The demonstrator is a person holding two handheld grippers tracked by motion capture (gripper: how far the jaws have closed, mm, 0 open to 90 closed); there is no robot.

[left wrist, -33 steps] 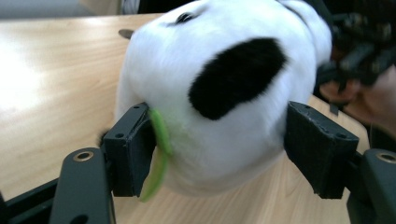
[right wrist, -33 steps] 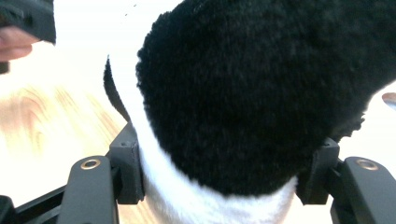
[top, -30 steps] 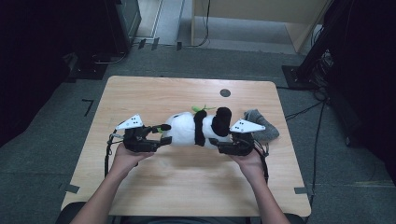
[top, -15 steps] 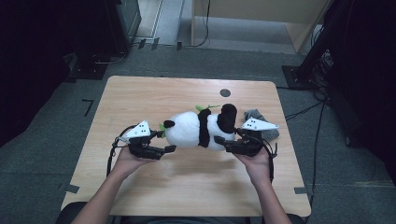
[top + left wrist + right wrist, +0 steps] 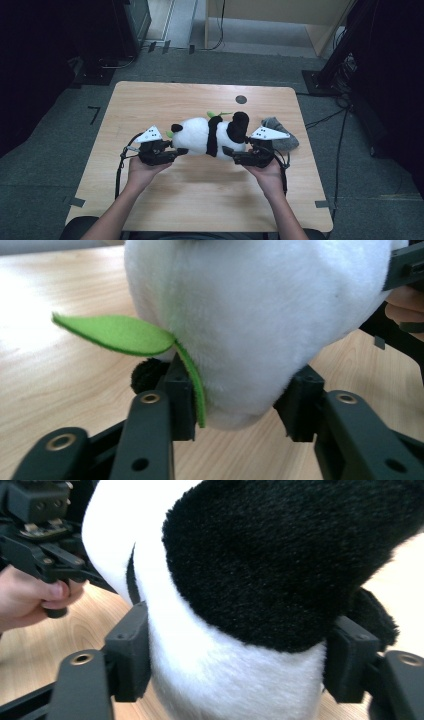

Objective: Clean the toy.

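High view: black-and-white plush panda (image 5: 210,136) has slid left with both hands since earlier frame, spanning left gripper (image 5: 176,151) and right gripper (image 5: 229,151); grey cloth (image 5: 281,136) behind right gripper. Left gripper view: jaws clamp white end, green felt leaf (image 5: 120,335) over one finger. Right gripper view: jaws clamp black-and-white end.

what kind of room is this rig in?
Likely a lab or studio set up for recording: a bare wooden table on grey carpet tiles, dark equipment stands and loose cables around it, tape marks on the floor.
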